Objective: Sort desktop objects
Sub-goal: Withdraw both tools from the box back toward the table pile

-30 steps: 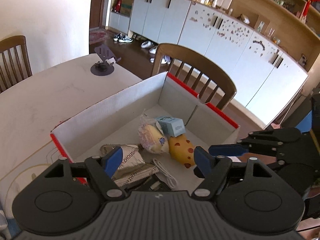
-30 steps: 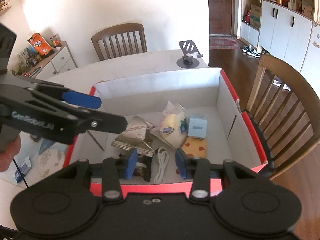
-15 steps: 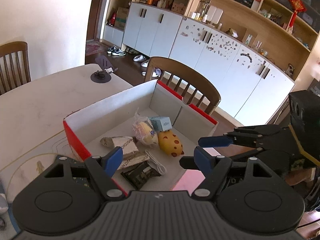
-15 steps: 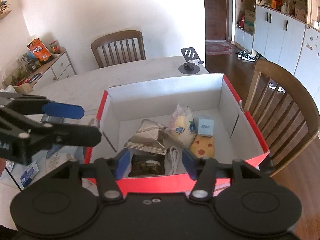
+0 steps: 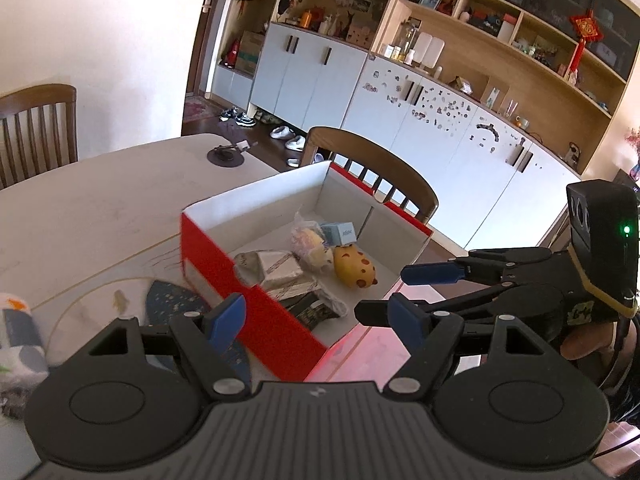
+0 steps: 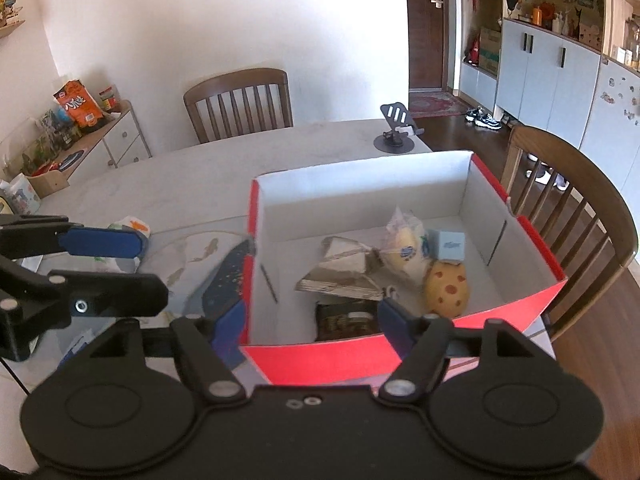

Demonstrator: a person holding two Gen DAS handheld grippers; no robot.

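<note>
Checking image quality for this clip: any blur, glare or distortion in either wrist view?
Left wrist view: strong fisheye bending of the cabinets; the red box looks slightly motion-smeared, and a pink glow lies on the table beside it. Right wrist view: the box's near left corner and the dark blue item beside it are smeared; the wall is washed out.
</note>
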